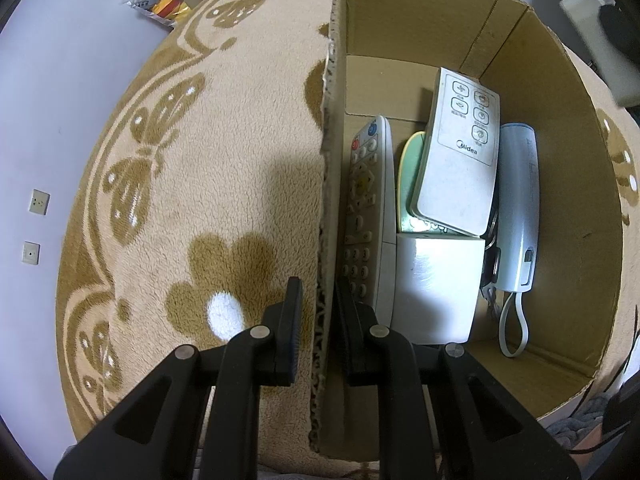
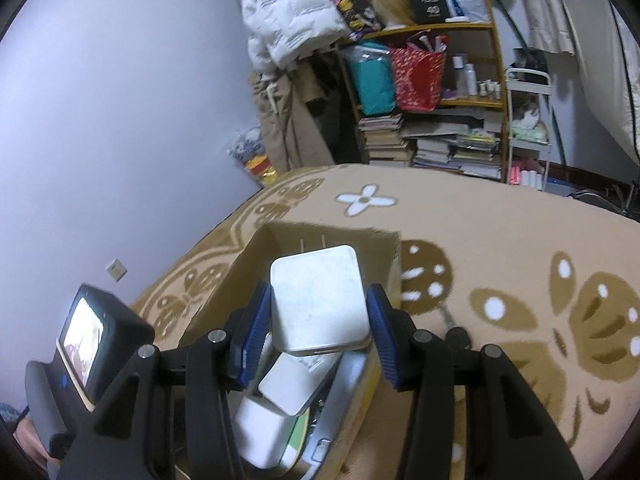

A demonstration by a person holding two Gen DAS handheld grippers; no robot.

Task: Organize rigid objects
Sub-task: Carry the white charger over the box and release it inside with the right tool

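Cardboard box (image 1: 400, 20) wall pinched by left tool (image 1: 318, 324); right tool (image 2: 316, 336) spread, contents half-hidden.

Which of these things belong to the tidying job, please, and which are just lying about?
Job: cardboard box; Midea remote; TV remote; white box; torch; left gripper; right gripper.
Lying about: blanket; bookshelf; white jacket.
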